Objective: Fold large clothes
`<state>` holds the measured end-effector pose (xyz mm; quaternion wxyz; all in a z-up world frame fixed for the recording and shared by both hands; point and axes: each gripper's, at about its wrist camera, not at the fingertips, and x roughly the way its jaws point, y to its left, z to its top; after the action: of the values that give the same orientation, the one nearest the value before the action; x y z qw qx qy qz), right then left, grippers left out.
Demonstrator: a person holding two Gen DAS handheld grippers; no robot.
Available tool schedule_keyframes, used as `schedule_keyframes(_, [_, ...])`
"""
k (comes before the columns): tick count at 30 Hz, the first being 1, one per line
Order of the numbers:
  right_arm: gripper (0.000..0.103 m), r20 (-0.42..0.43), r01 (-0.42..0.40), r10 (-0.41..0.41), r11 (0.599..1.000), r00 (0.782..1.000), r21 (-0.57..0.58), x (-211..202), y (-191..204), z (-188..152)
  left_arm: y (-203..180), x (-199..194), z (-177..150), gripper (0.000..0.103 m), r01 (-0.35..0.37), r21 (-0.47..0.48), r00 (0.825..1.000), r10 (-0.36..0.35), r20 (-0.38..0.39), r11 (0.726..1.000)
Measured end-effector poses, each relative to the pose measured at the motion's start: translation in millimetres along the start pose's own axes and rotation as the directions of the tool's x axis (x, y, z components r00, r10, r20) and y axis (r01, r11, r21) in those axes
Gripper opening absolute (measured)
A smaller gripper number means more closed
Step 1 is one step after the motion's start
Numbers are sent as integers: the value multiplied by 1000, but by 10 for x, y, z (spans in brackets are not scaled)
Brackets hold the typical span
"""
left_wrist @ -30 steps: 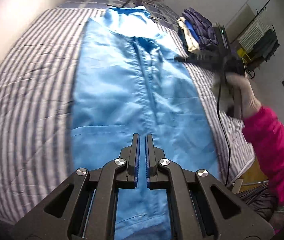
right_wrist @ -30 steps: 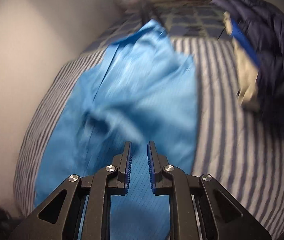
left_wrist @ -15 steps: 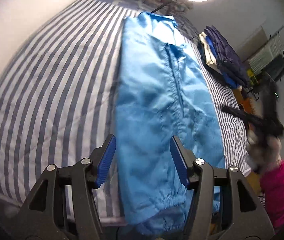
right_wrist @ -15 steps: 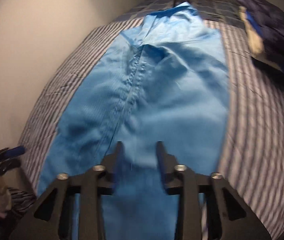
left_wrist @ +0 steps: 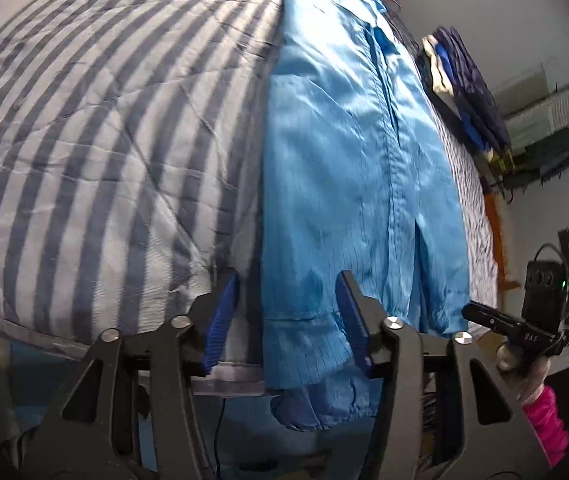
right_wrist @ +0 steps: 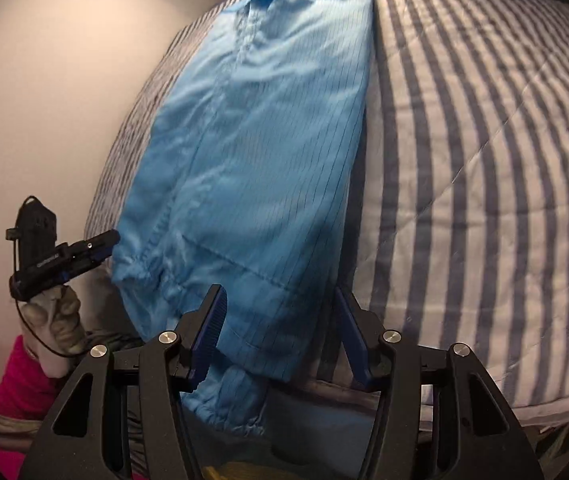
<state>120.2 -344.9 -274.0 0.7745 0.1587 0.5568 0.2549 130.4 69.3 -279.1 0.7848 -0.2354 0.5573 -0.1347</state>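
A long light-blue garment (left_wrist: 344, 168) lies lengthwise on the striped bed, zip up, its cuffed lower end hanging over the near edge. My left gripper (left_wrist: 286, 326) is open, its jaws either side of the garment's left bottom corner at the bed edge. My right gripper (right_wrist: 278, 338) is open, its jaws around the garment's (right_wrist: 252, 152) right bottom corner. Each gripper shows in the other's view: the right one (left_wrist: 484, 316) and the left one (right_wrist: 96, 246), both low beside the hem.
The blue-and-white striped quilt (left_wrist: 84, 128) covers the bed, with its front edge (right_wrist: 484, 404) just below my fingers. A pile of dark and cream clothes (left_wrist: 464, 80) lies at the far right. A drying rack (left_wrist: 544, 140) stands beyond it. A wall (right_wrist: 44, 100) runs along the left.
Both grippers opened and dropped back from above the garment to its bottom hem at the bed's near edge. The right gripper moved from mid-garment to the right bottom corner.
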Motion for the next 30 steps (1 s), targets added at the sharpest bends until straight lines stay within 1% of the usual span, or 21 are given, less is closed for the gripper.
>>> schedule_keyframes(1, [52, -10, -7, 7, 1000, 1000, -3, 21, 15, -45, -6, 11, -11, 41, -1, 9, 1000, 1, 1, 1000])
schedule_keyframes(2, [42, -22, -17, 17, 1000, 1000, -11, 78, 18, -55, -22, 29, -16, 24, 5, 11, 1000, -5, -5, 1000])
schedule_keyframes(3, [29, -32, -25, 24, 1000, 999, -17, 129, 18, -58, -33, 61, -17, 5, 18, 12, 1000, -17, -24, 1000])
schedule_keyframes(4, [22, -39, -27, 26, 999, 999, -20, 175, 20, -54, -52, 71, -23, 5, 16, 17, 999, -15, -28, 1000])
schedule_keyframes(5, [11, -41, -25, 24, 999, 999, -22, 180, 28, -53, -80, 43, -37, 3, 5, 26, 1000, -5, -15, 1000])
schedule_keyframes(6, [7, -40, -26, 25, 999, 999, -27, 191, 32, -45, -106, 1, -33, 2, 14, 29, 1000, -14, -5, 999])
schedule_keyframes(8, [4, -22, -16, 16, 1000, 1000, -26, 101, 38, -50, -165, -123, -52, 2, 60, 33, 998, -61, 19, 998])
schedule_keyframes(9, [4, -5, -10, 10, 999, 1000, -31, 31, 50, -58, -181, -151, -61, 2, 64, 40, 998, -65, 25, 997])
schedule_keyframes(11, [4, 18, 24, -24, 999, 1000, -48, -54, 57, -82, -196, -129, -77, 2, 49, 66, 999, -50, 21, 997])
schedule_keyframes(12, [4, 22, 24, -23, 999, 999, -49, -58, 51, -89, -182, -75, -78, 2, 29, 64, 1000, -29, 5, 998])
schedule_keyframes(13, [6, 23, 13, -12, 999, 1000, -43, -38, 44, -90, -153, -20, -78, 2, 18, 50, 1000, -17, -17, 999])
schedule_keyframes(14, [11, 12, 4, -3, 1000, 1000, -29, 3, 44, -93, -137, -5, -83, 2, 15, 42, 1000, -14, -23, 999])
schedule_keyframes(15, [14, -6, 10, -10, 1000, 1000, -9, 49, 36, -90, -139, -12, -81, 3, 15, 43, 1000, -14, -19, 999])
schedule_keyframes(17, [21, -9, 27, -27, 1000, 1000, -3, 20, 32, -109, -168, -60, -74, 6, 7, 59, 1000, -7, -8, 998])
schedule_keyframes(20, [23, 38, 38, -39, 999, 999, 33, -214, -27, -222, -157, -162, -85, 7, -13, 75, 1000, 11, 27, 997])
schedule_keyframes(22, [23, 56, 22, -26, 998, 998, 65, -342, -98, -324, -140, -177, -70, 14, -3, 62, 1000, 2, 27, 998])
schedule_keyframes(23, [23, 56, 13, -17, 997, 998, 81, -384, -124, -386, -119, -165, -65, 27, 2, 50, 1000, -3, 25, 999])
schedule_keyframes(24, [23, 46, 10, -14, 996, 999, 84, -382, -129, -431, -115, -153, -65, 34, 6, 43, 1000, -7, 26, 999])
schedule_keyframes(27, [23, 16, 0, -1, 998, 1000, 68, -261, -54, -536, -114, -117, -66, 34, -1, 41, 1000, 0, 17, 999])
schedule_keyframes(29, [23, -3, -1, 1, 1000, 1000, 21, -162, 93, -588, -137, -100, -70, 34, -6, 46, 1000, 5, 14, 999])
schedule_keyframes(30, [23, -30, 11, -12, 1000, 999, -28, -31, 227, -623, -147, -98, -79, 34, -11, 49, 1000, 10, 14, 999])
